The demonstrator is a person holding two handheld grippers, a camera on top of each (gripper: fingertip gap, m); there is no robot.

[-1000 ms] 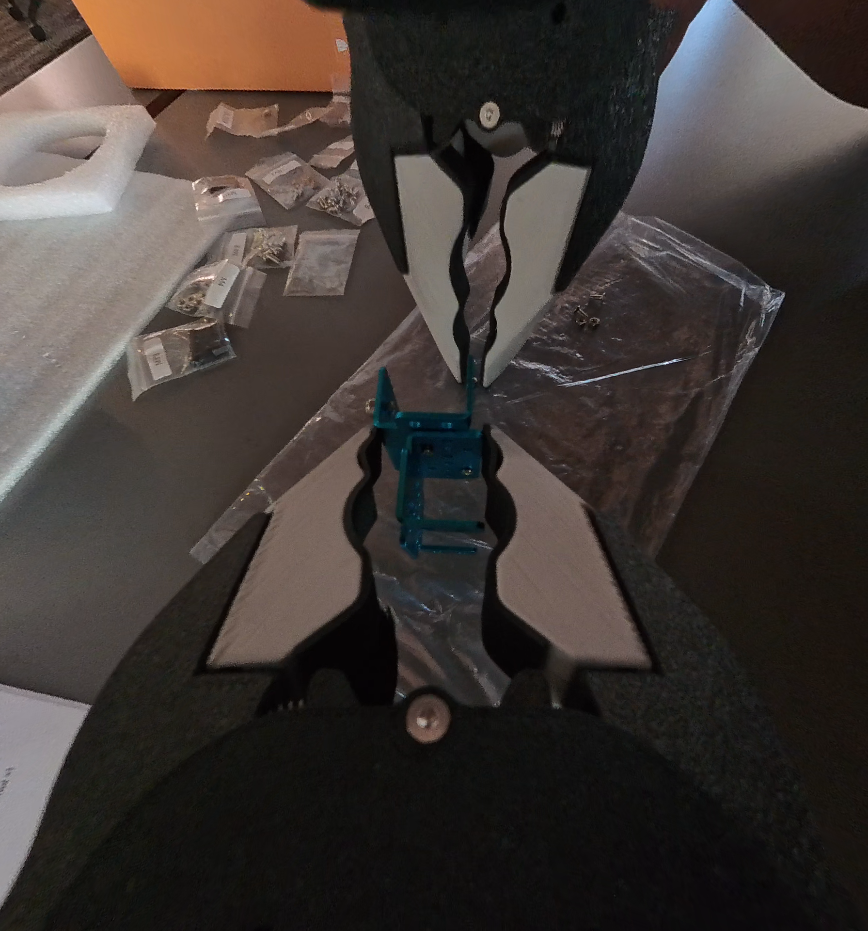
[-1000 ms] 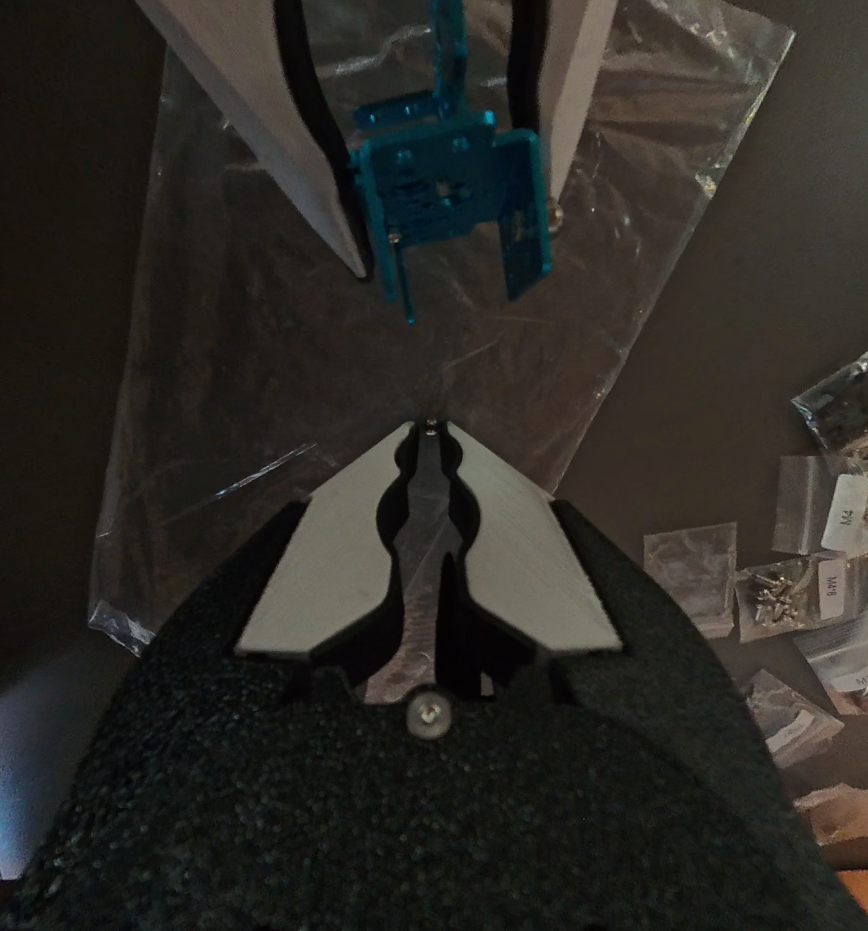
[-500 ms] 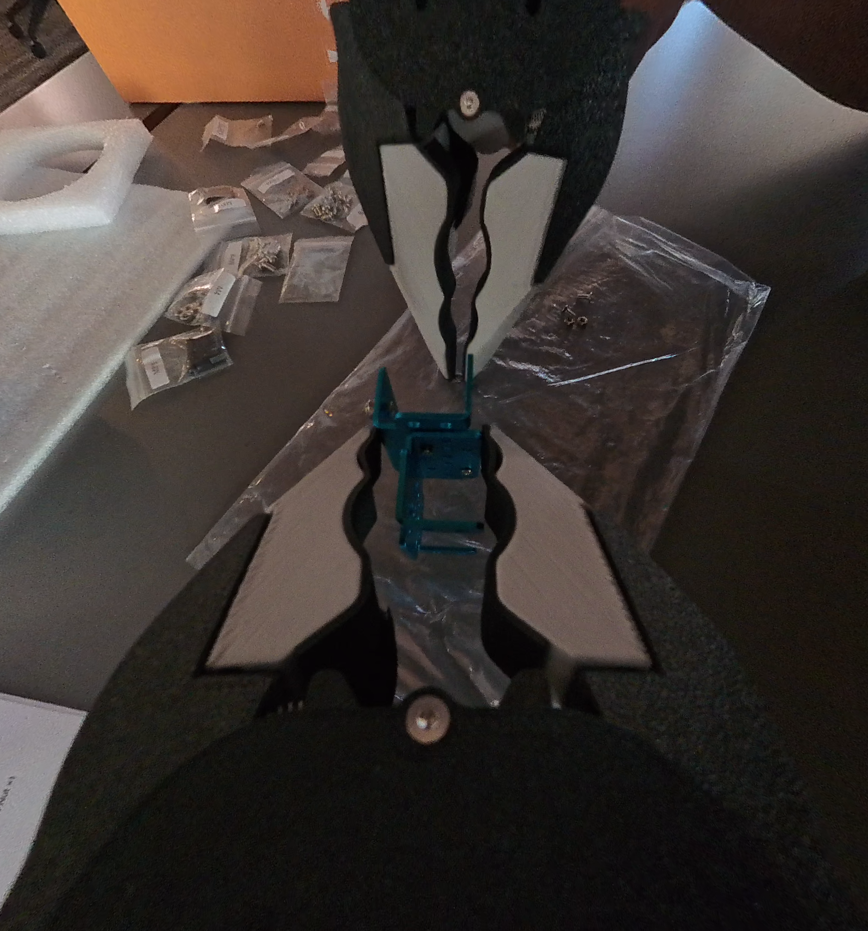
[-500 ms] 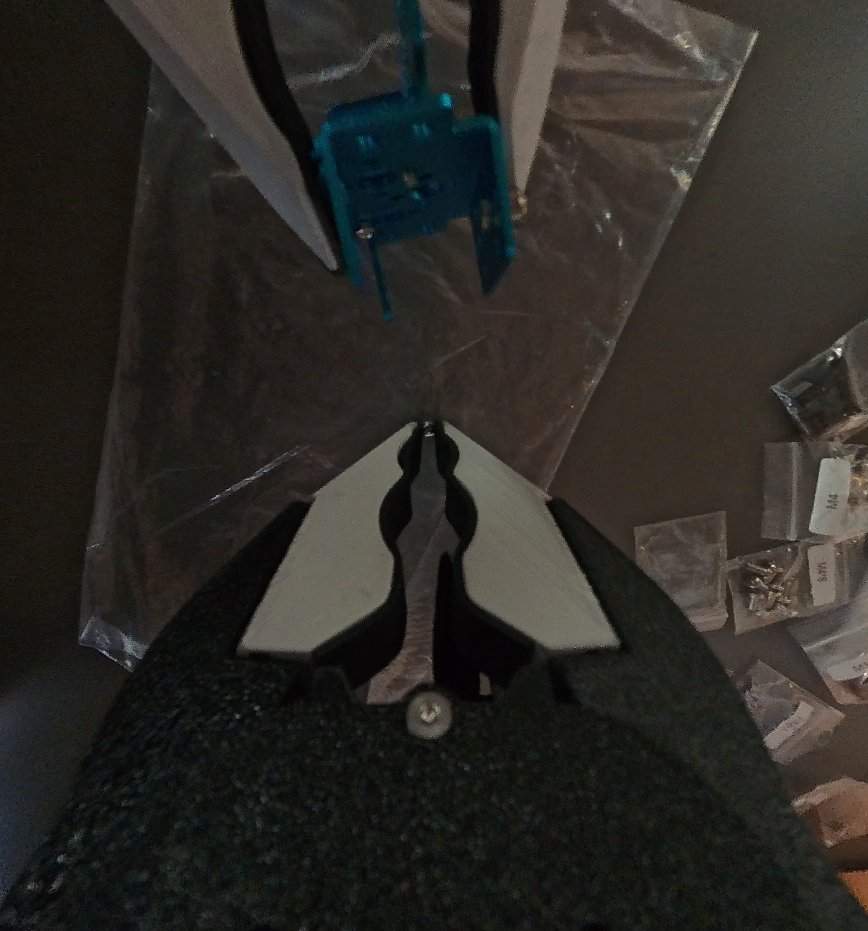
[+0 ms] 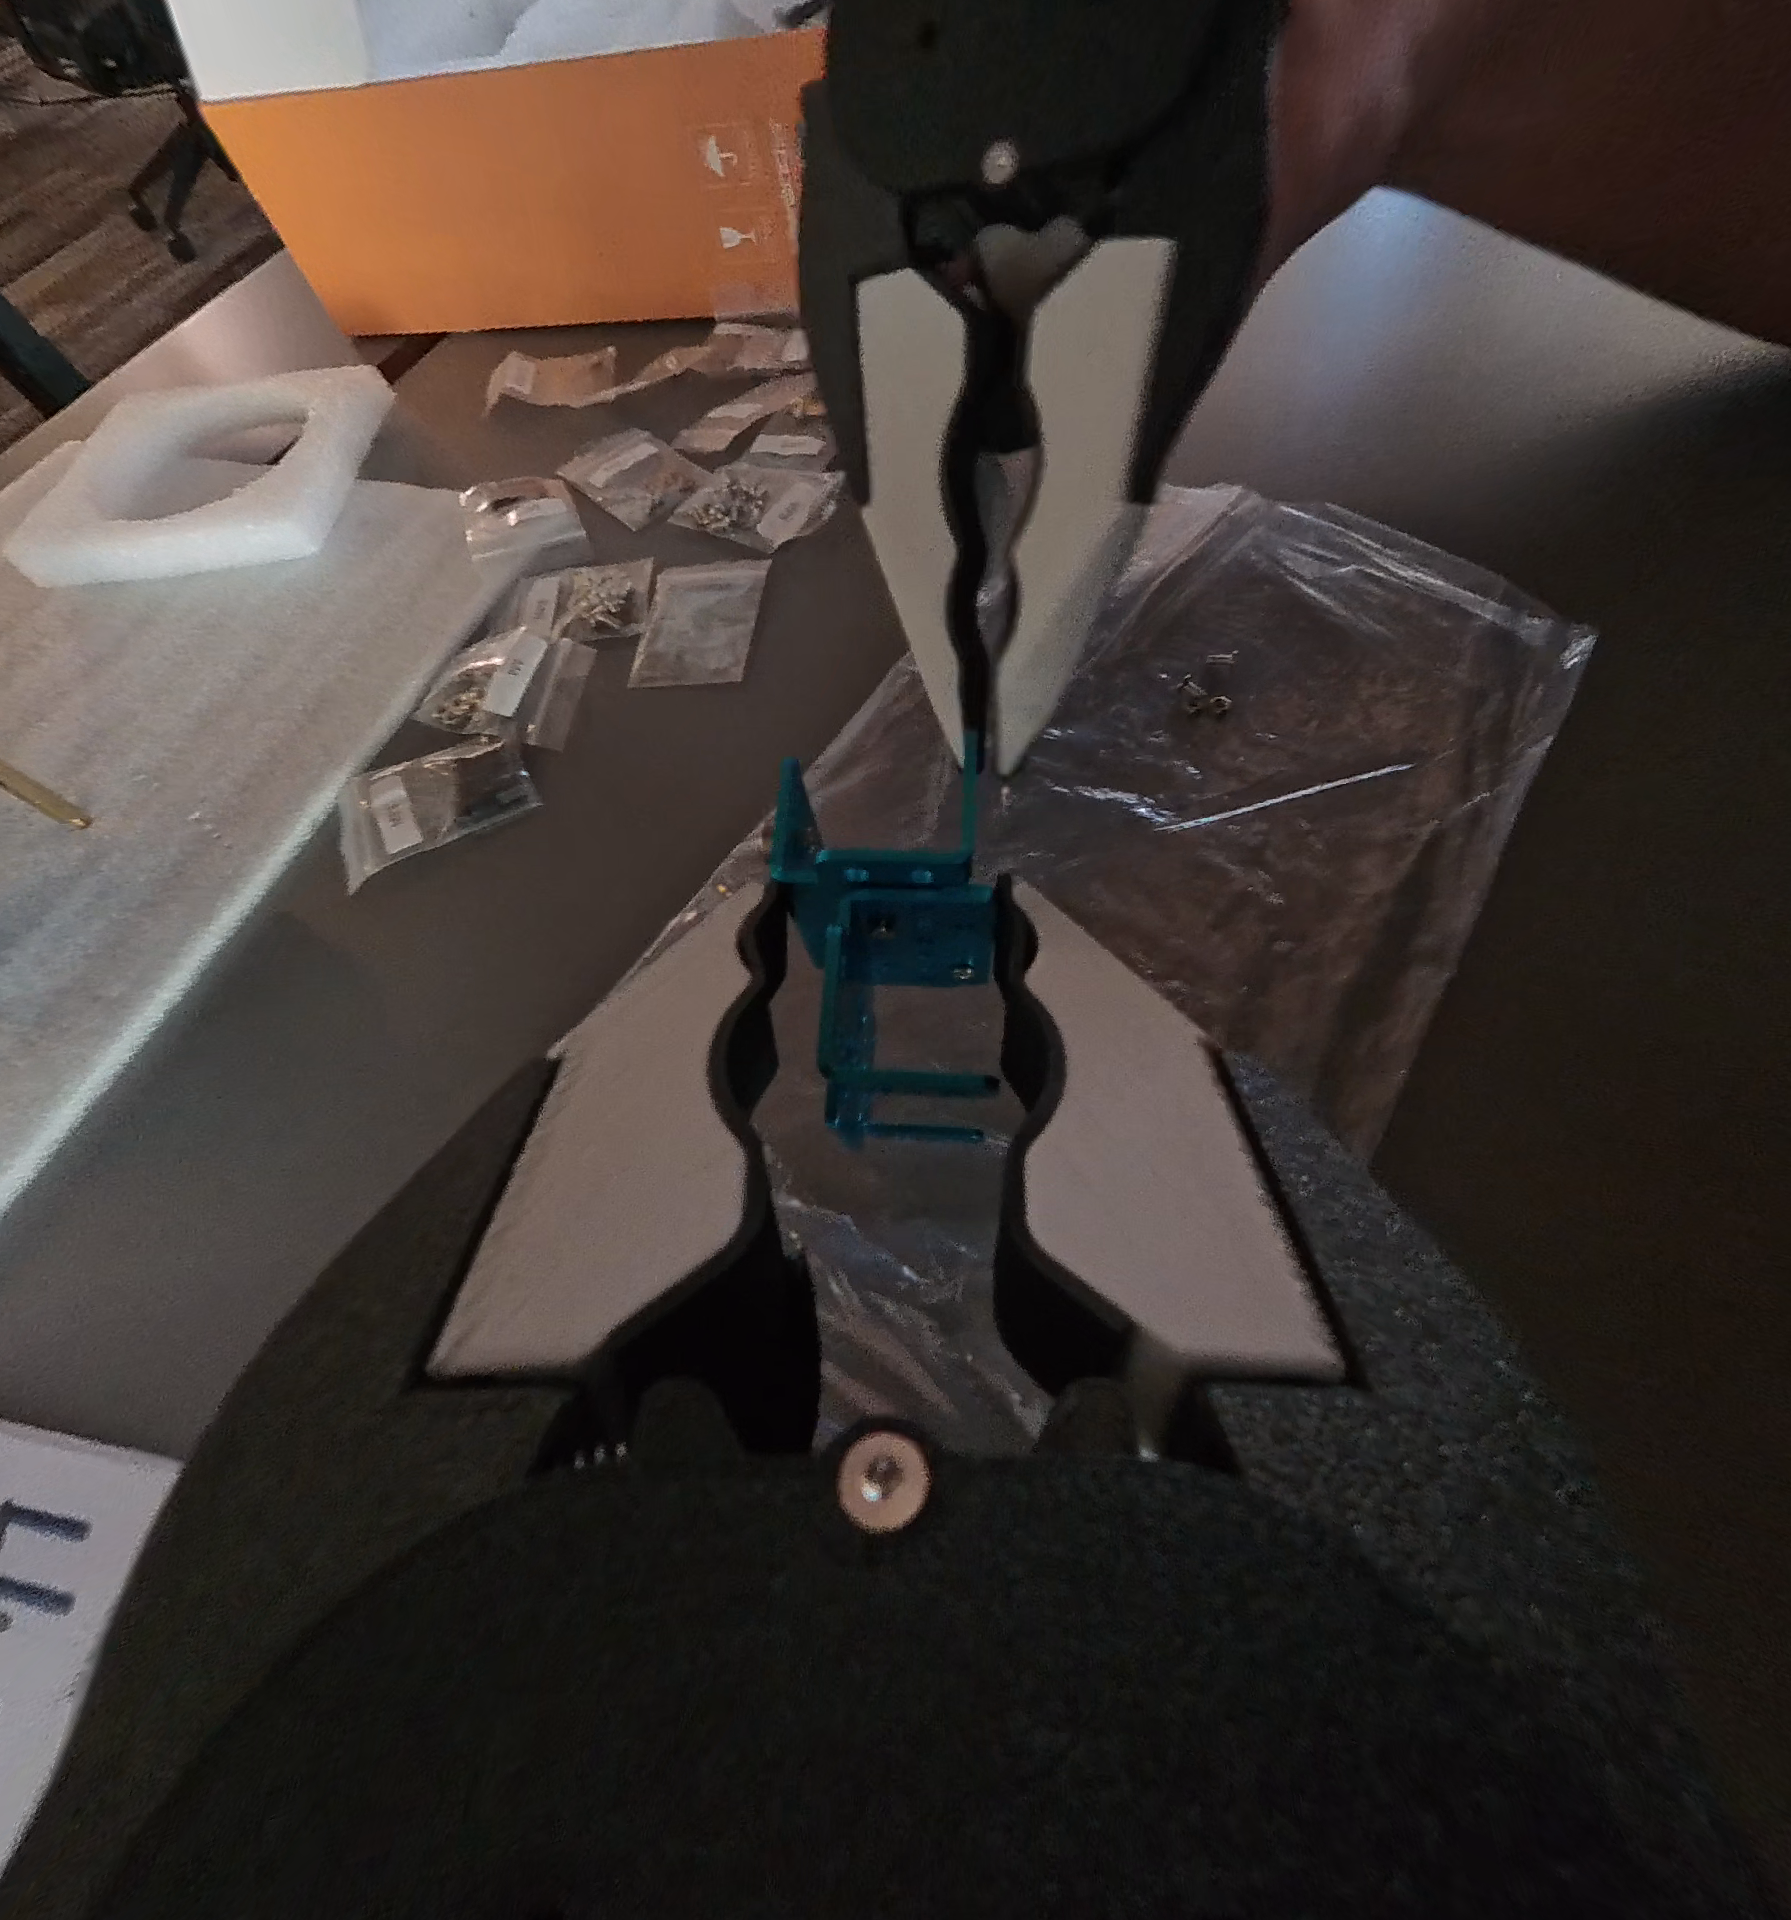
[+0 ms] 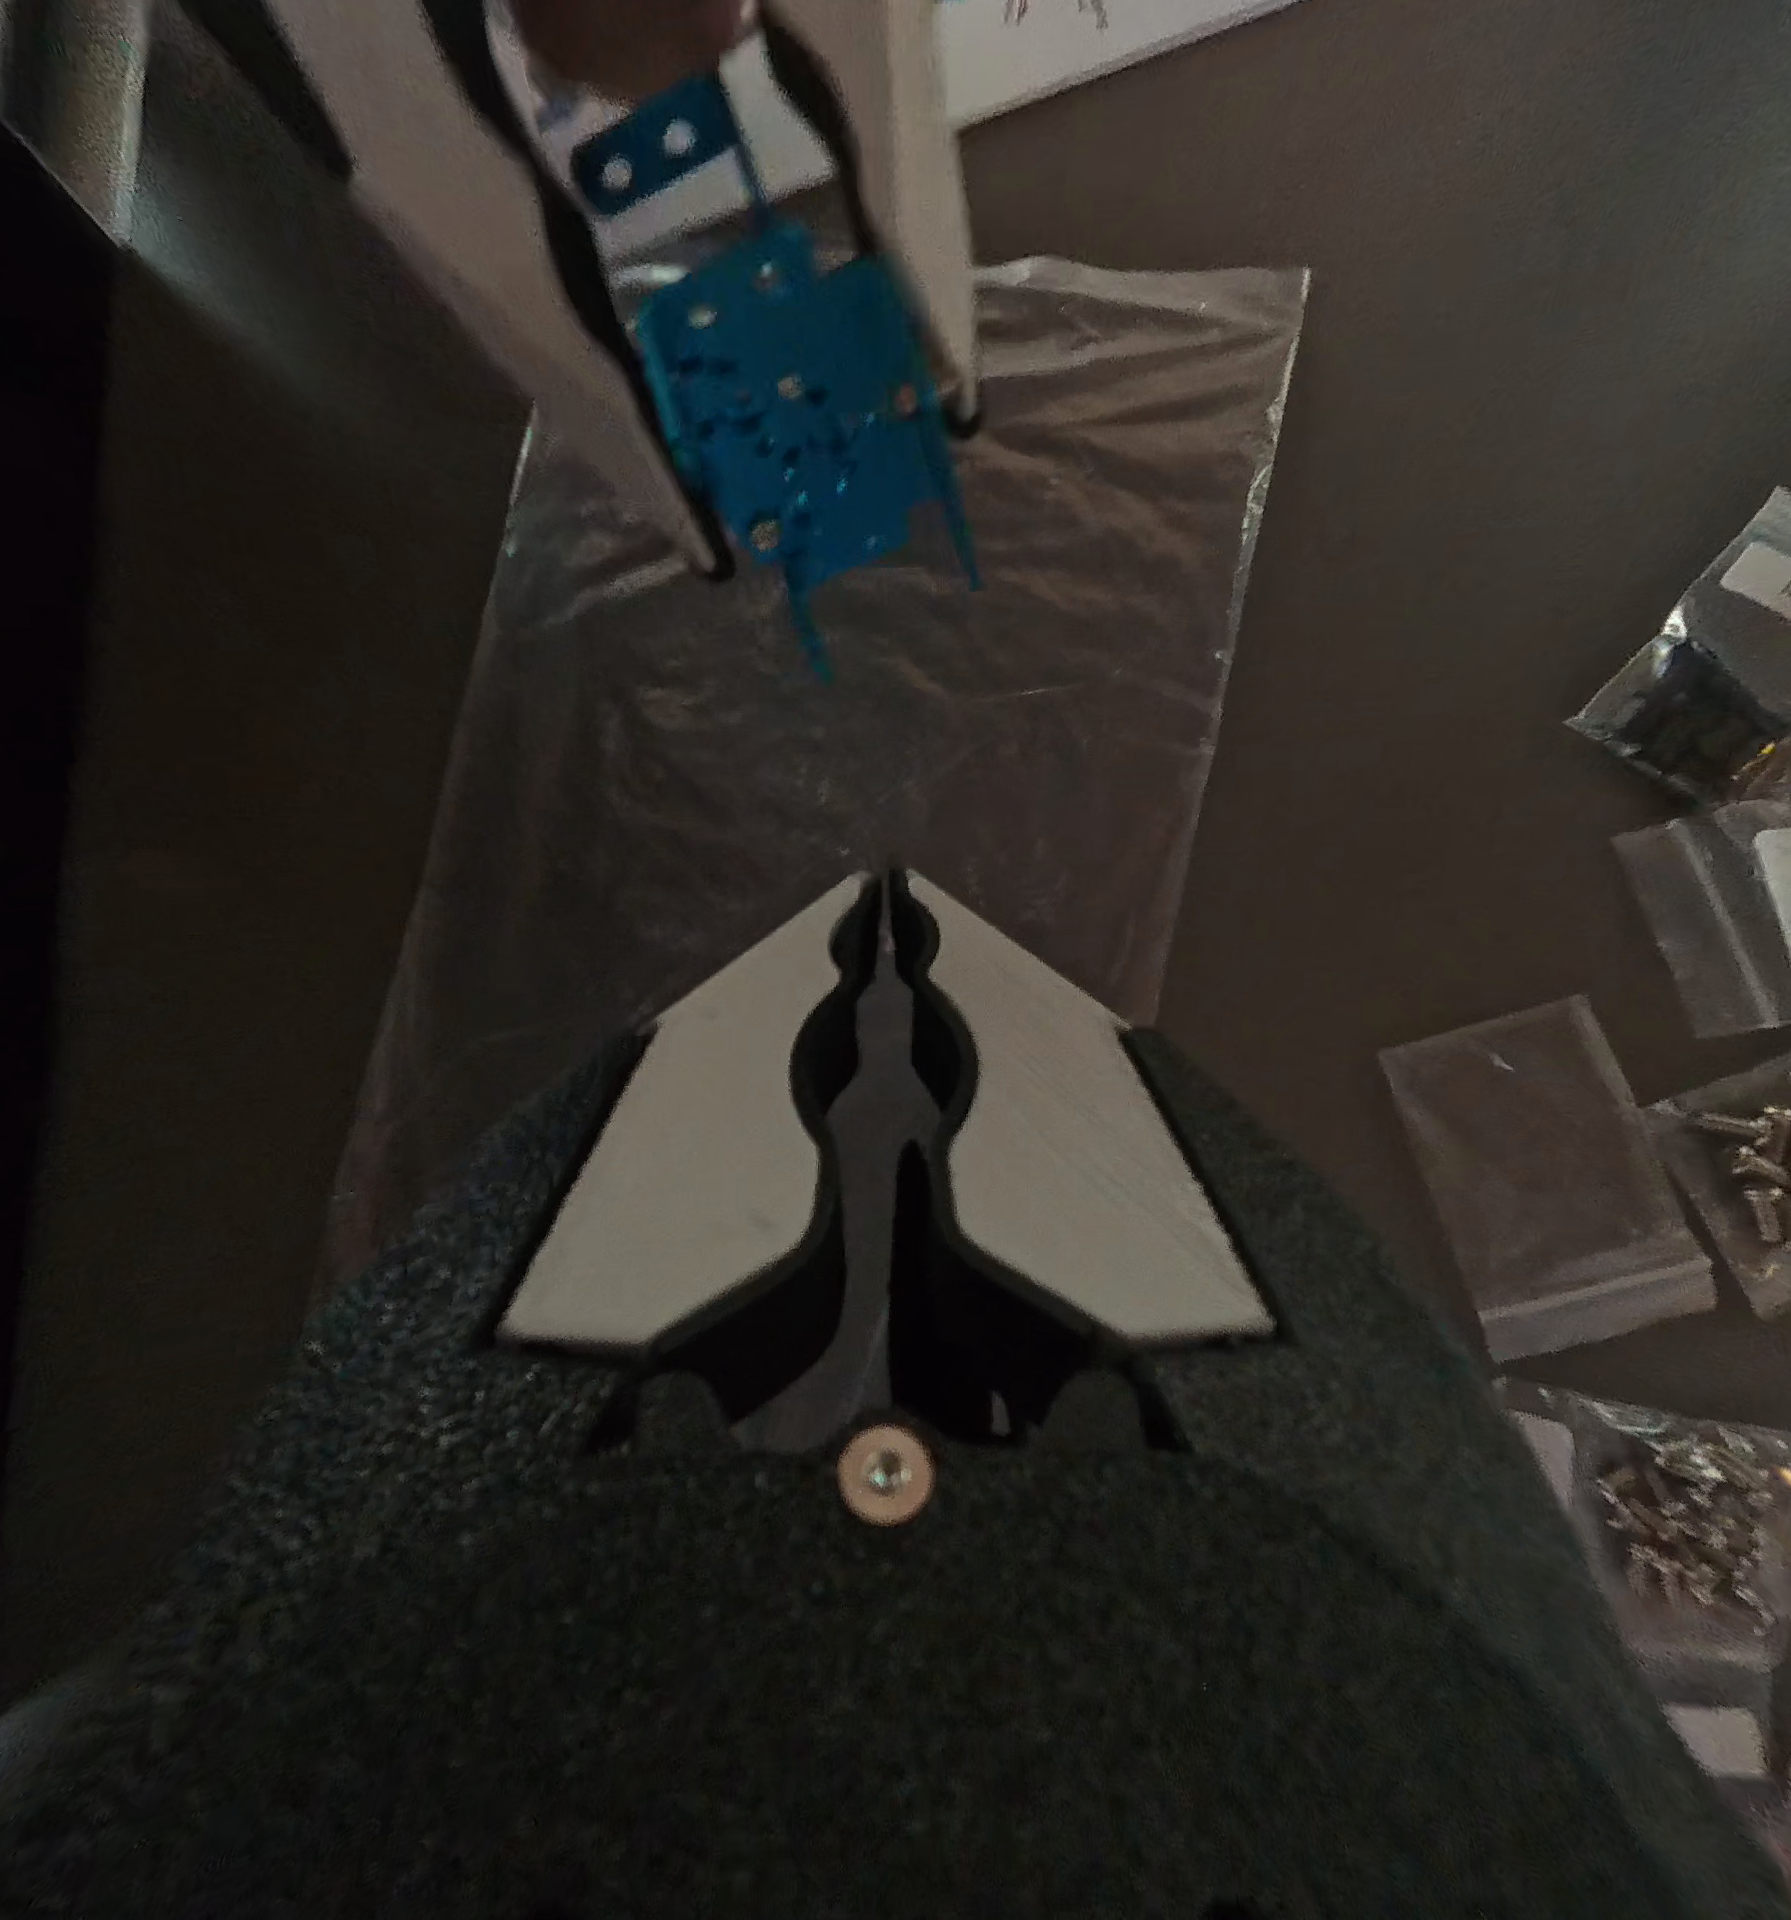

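The desk (image 5: 403, 987) is dark and matte, dimly lit, with an orange cardboard box (image 5: 517, 187) at its far edge. A white foam sheet (image 5: 143, 790) runs along its left edge and carries a thick foam ring (image 5: 195, 468).

Toward the middle lies a crinkled clear plastic bag (image 5: 1338, 790), glossy where it catches the light. A few loose screws (image 5: 1197, 691) sit on it. Small zip bags of hardware (image 5: 600, 603) are scattered between the plastic and the box.

My left gripper (image 5: 886, 935) has its jaws set fairly wide and clamped on a blue metal bracket (image 5: 901, 956), held up off the desk above the plastic. The bracket is thin folded sheet, anodised, full of small holes, with two flanges pointing away from me. I can see a couple of silver screw heads already seated in its faces, and most other holes look open.

My right gripper (image 6: 886, 883) faces it from the far side with its jaws nearly together. Its tips are near one upright flange but apart from it. I can't make out anything pinched between them.
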